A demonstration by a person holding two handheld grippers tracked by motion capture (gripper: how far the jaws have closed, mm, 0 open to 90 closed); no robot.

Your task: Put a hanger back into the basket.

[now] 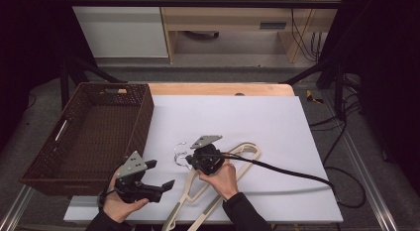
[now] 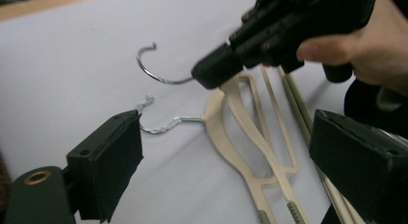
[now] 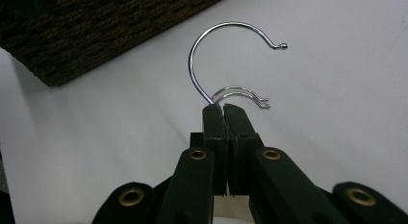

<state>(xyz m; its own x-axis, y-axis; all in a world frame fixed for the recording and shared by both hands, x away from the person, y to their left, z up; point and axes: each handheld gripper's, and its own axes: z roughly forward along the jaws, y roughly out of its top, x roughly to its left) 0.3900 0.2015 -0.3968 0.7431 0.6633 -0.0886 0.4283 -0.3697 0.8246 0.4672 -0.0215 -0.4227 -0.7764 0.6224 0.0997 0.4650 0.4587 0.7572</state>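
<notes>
Cream hanger [image 1: 246,152] with wire hook [image 3: 226,51], raised at neck, above second cream hanger [image 2: 219,132] lying flat

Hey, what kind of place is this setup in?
Probably a lab or workshop recording station: a white work board inside a black metal frame, loose cables on the grey floor, and plain wooden furniture behind.

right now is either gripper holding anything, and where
The right gripper is shut on the upper hanger, at the base of its wire hook. The left gripper is open and holds nothing.
</notes>
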